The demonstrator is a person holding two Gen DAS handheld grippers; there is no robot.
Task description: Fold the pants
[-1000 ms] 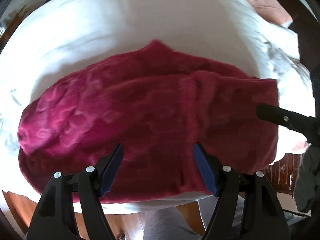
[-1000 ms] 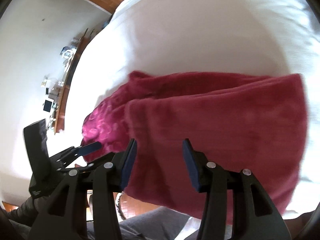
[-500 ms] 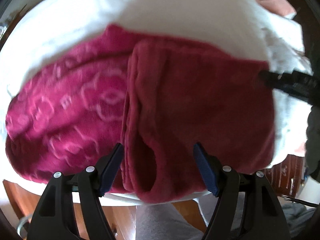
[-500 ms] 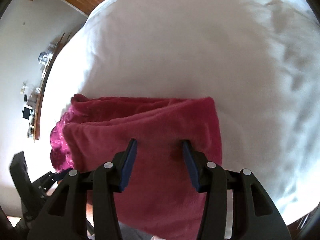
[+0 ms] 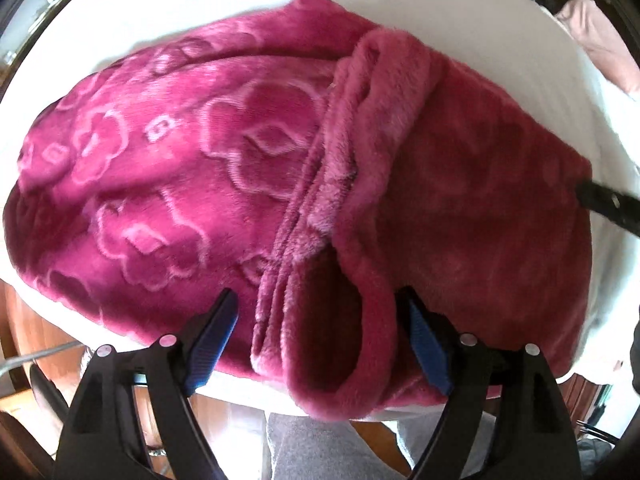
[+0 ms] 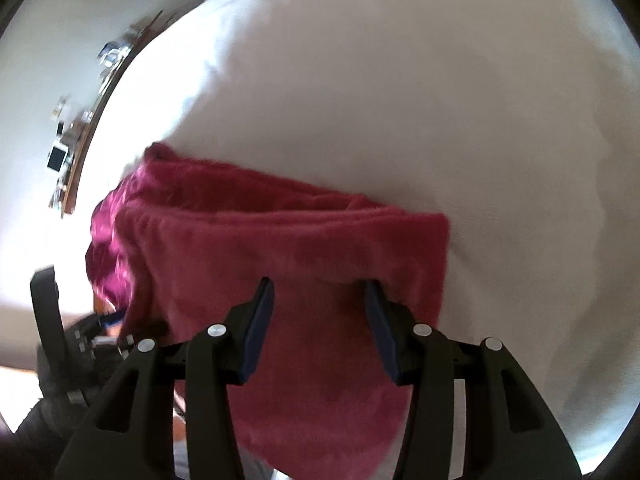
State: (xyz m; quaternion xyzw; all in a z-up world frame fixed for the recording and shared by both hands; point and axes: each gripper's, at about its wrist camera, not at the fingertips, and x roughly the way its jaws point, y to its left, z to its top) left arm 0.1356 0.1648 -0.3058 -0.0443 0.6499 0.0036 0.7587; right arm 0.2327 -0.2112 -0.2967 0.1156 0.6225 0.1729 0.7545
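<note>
The dark pink fleece pants (image 5: 224,184) with an embossed flower pattern lie folded on the white bed (image 5: 192,4). A plain folded layer covers their right half, and its cuff opening (image 5: 332,320) gapes toward me. My left gripper (image 5: 320,312) is open, its blue pads on either side of that cuff at the bed's near edge. In the right wrist view the pants (image 6: 288,248) hang over the bed edge, and my right gripper (image 6: 320,292) is open over the folded layer. The right gripper's black tip also shows in the left wrist view (image 5: 608,208).
The white bed (image 6: 400,92) stretches wide beyond the pants. A wooden shelf with small items (image 6: 76,128) runs along the wall at left. A pinkish pillow (image 5: 596,40) lies at far right. Wooden floor and the person's grey trousers (image 5: 332,448) are below.
The pants were folded over, so a plain layer now covers the right half. Both grippers moved closer to the fabric and stayed open. The right gripper swung toward the folded edge.
</note>
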